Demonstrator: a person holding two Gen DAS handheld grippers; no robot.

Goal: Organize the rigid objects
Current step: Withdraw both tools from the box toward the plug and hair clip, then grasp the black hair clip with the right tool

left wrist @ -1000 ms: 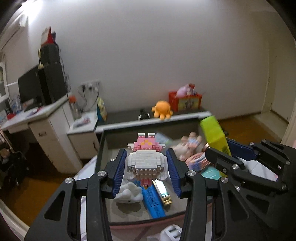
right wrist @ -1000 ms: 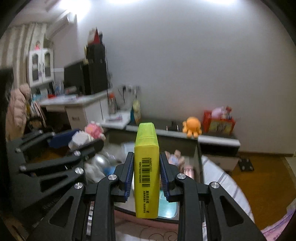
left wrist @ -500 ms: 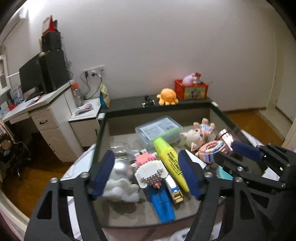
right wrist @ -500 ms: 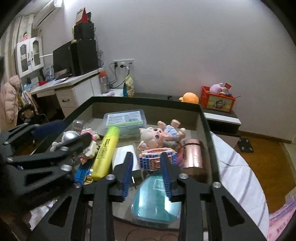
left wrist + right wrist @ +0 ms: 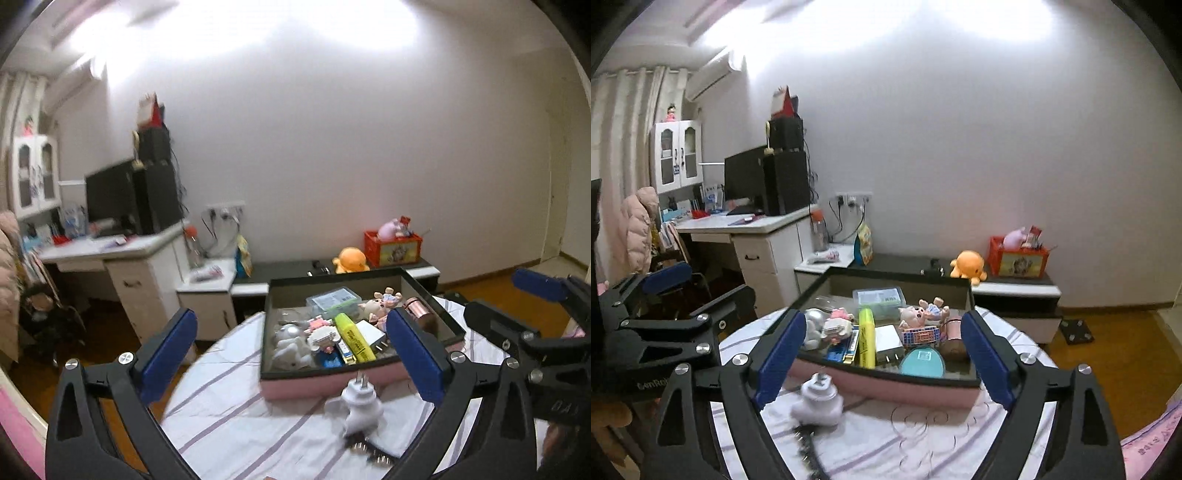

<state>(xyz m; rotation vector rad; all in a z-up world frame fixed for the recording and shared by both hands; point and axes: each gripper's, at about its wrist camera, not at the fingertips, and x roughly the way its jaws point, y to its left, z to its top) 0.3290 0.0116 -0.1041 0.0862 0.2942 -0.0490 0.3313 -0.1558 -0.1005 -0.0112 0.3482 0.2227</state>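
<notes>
A plain white wall [image 5: 960,147] glares under ceiling light. White desk [image 5: 757,229] with a dark monitor [image 5: 744,173] stands left; a low dark cabinet [image 5: 1015,288] lines the wall; wooden floor [image 5: 1108,350] to the right.

Left gripper [image 5: 295,354]: matte black plastic linkage arms with triangular cutouts, silver round screw heads at joints, ribbed blue pads [image 5: 168,350] on finger insides. Right gripper [image 5: 882,360]: same build, black frame, silver screws, blue pads [image 5: 986,358]. Pale partial lettering on both black bodies, unreadable.
</notes>
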